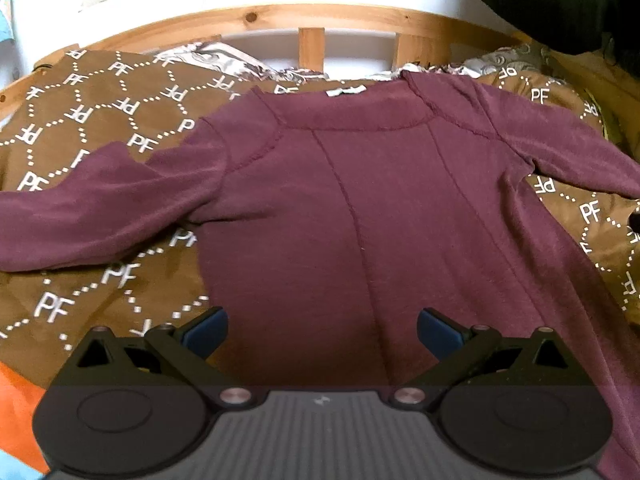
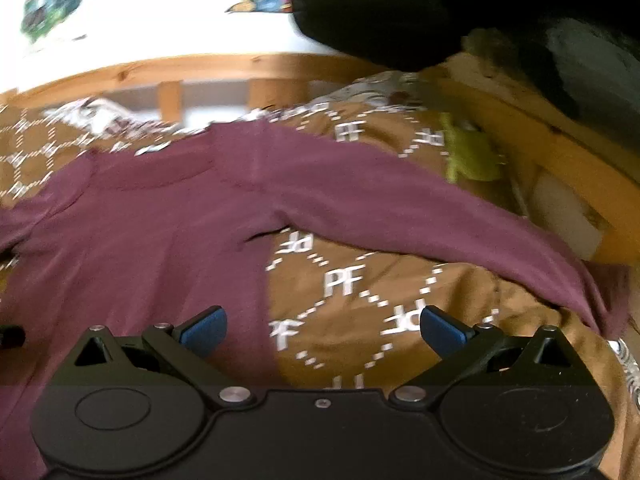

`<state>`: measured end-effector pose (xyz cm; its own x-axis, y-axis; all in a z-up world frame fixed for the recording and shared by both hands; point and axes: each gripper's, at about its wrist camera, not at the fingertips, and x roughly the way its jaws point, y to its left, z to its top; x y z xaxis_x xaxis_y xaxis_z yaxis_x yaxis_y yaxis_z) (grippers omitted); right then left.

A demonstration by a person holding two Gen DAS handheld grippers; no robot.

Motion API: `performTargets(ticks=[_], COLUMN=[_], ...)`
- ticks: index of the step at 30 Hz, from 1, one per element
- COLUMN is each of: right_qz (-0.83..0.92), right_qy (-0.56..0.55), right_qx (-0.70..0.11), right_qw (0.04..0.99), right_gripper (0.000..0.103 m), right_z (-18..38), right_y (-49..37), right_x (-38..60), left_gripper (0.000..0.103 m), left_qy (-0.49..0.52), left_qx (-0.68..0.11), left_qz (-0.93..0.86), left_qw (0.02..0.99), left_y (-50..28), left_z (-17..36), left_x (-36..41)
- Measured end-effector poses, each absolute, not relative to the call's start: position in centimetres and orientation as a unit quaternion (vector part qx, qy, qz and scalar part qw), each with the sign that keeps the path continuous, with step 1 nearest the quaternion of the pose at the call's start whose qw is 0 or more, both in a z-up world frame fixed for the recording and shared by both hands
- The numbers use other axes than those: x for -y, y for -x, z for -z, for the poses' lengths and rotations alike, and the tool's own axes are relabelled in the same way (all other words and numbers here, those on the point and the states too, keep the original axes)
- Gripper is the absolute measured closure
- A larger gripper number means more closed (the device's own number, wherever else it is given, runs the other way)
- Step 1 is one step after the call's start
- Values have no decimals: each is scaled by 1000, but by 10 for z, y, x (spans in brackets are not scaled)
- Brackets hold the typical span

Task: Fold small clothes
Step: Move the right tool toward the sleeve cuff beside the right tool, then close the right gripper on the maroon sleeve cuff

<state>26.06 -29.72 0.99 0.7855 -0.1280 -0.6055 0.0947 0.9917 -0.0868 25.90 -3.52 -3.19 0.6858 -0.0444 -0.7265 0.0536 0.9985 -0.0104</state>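
Lying flat and face-up on the bed, the maroon long-sleeved top is spread with both sleeves out to the sides, neckline toward the wooden bed rail. A small pale neck label shows at the collar; its writing is too small to read.

Your left gripper hovers over the lower body of the top, blue-padded fingers spread wide, nothing between them — whether the pads touch the cloth cannot be told.

Your right gripper is likewise wide apart and holds nothing. It straddles the top's right side edge: one finger over maroon cloth, the other over bare cover. The right sleeve runs out diagonally above it toward the bed's far side. This view is blurred.

Under the garment: a brown bedcover printed with white dotted diamonds and the letters "PF", repeated and often upside down. A paler patterned fabric bunches along the rail.

Edges: bare cover lies on both sides of the body, wider on the left. A yellow-green item sits near the right sleeve by the bed frame. Orange fabric shows at the lower left. A dark bulky shape hangs at the upper right.
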Motion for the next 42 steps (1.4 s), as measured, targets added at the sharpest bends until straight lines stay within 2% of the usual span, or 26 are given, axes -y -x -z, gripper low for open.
performTargets(ticks=[10,19,25,30,32,38,40,41,42], right_qz=[202,265,270,284,300,355,373,382,386], right_qy=[-154,-277,-303,-314,-326,-349,-339,-331,-325], right_qx=[-228,-230,-243,-207,-188,-160,-161,-161,-161], right_qw=[940,894,881,882,876,852,849,848,848], right_gripper=[1,8,7,9,14,41,60,66,78], right_z=[-7,1,12,18,23,30,29,28,27], right_y=[-244,-248,-267,-278,-279,-282,-286,-288,-290], right_x=[395,462,469,473,477,487,488,487,486], left_gripper=[1,1,1,1,1,1,1,1,1], left_qy=[-16,-29,-33,-21,-17,-6,1,2,2], left_qx=[-426,-438,-443,-449,-451,-432,-428,-427,-425], left_qz=[2,5,6,4,2,-33,-35,-35,-34], left_qw=[905,898,896,893,892,901,903,903,904], left_y=[-283,-288,-287,-281,-276,-264,-263,-262,-261], left_z=[48,49,50,50,51,46,43,42,40], left_x=[58,74,76,68,62,40,32,29,25])
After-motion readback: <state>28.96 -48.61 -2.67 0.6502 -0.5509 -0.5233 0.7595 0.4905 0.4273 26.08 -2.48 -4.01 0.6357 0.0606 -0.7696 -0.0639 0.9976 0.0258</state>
